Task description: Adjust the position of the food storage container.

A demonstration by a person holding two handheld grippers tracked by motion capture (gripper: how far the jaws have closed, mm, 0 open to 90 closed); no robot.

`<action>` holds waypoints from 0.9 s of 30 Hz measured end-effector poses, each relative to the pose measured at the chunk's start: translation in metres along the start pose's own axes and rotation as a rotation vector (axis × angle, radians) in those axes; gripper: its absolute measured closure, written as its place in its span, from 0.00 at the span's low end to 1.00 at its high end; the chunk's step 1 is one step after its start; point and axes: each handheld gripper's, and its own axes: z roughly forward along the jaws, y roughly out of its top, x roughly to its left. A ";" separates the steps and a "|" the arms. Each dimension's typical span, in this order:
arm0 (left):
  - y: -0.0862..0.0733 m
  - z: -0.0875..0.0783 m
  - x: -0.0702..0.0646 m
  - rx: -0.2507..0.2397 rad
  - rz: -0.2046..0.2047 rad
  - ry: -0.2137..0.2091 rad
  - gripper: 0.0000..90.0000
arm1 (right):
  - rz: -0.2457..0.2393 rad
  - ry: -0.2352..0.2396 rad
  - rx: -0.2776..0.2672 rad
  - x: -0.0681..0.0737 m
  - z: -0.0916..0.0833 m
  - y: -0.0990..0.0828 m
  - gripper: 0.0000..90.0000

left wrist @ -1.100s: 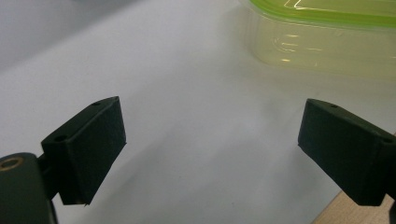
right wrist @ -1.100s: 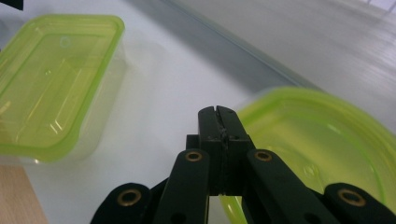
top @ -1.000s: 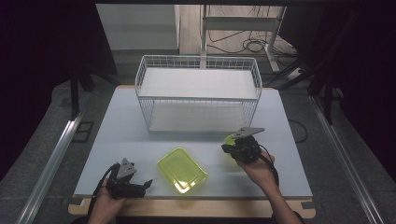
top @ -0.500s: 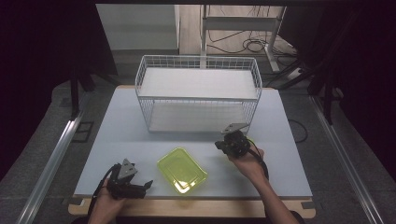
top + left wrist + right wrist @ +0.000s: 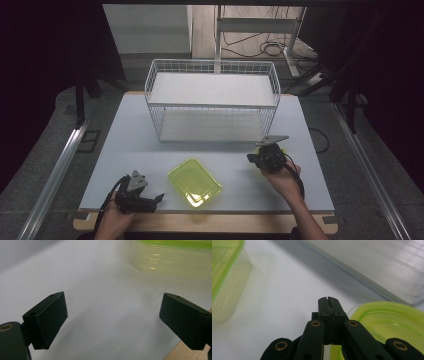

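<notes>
The right gripper (image 5: 329, 300) has its black jaws pressed flat together, with nothing seen between them, above the rim of a translucent yellow-green plastic lid (image 5: 392, 322) with rounded corners that lies on the smooth white table (image 5: 150, 150) in front of the white wire basket (image 5: 212, 100). A matching shallow rectangular container (image 5: 195, 181), glossy and see-through, sits near the table's front edge. Just left of it the left gripper (image 5: 112, 320) rests with its blocky matte jaws wide apart, holding nothing.

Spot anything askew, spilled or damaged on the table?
Nothing spilled or broken. The rectangular lime-green plastic container lies at an angle to the table edge, while the white wire basket sits square. A round lime-green plastic lid lies under the shut right gripper.
</notes>
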 end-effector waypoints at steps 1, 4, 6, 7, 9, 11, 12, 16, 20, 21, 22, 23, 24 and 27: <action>0.000 0.000 0.000 0.004 -0.001 0.001 0.09 | 0.011 -0.005 0.000 -0.002 -0.003 -0.003 0.99; 0.000 0.001 0.000 0.011 0.000 0.002 0.09 | 0.027 -0.013 -0.005 -0.008 -0.008 -0.009 0.99; 0.001 0.001 -0.001 0.017 -0.007 0.002 0.09 | 0.051 -0.018 -0.012 -0.012 -0.012 -0.016 0.99; 0.001 0.001 -0.001 0.020 -0.012 0.003 0.10 | 0.052 -0.019 -0.017 -0.012 -0.013 -0.017 0.99; 0.002 0.000 -0.001 0.020 -0.011 -0.008 0.10 | 0.046 -0.013 -0.028 -0.008 -0.016 -0.018 0.99; 0.003 -0.003 0.001 0.021 -0.001 -0.008 0.12 | 0.033 0.000 -0.041 -0.002 -0.020 -0.017 0.99; 0.004 -0.004 0.002 0.020 0.010 -0.007 0.15 | 0.023 0.005 -0.046 0.002 -0.022 -0.017 0.99; 0.012 -0.009 0.014 -0.006 -0.011 -0.039 0.47 | 0.001 0.043 -0.063 0.021 -0.027 -0.020 0.99; 0.018 -0.002 0.032 -0.002 -0.036 -0.098 0.84 | -0.015 0.089 -0.058 0.042 -0.030 -0.029 0.99; 0.020 0.002 0.035 0.002 -0.034 -0.104 0.89 | -0.022 0.098 -0.053 0.048 -0.030 -0.032 0.99; 0.023 0.006 0.036 0.016 -0.020 -0.110 0.93 | -0.029 0.110 -0.049 0.053 -0.029 -0.034 0.99; 0.026 0.011 0.037 0.035 0.005 -0.100 0.96 | -0.035 0.125 -0.043 0.059 -0.028 -0.036 0.99; 0.030 0.016 0.038 0.050 0.029 -0.091 0.97 | -0.043 0.137 -0.038 0.064 -0.027 -0.037 0.99; 0.041 0.030 0.040 0.061 0.045 -0.110 1.00 | -0.065 0.173 -0.024 0.079 -0.023 -0.039 0.99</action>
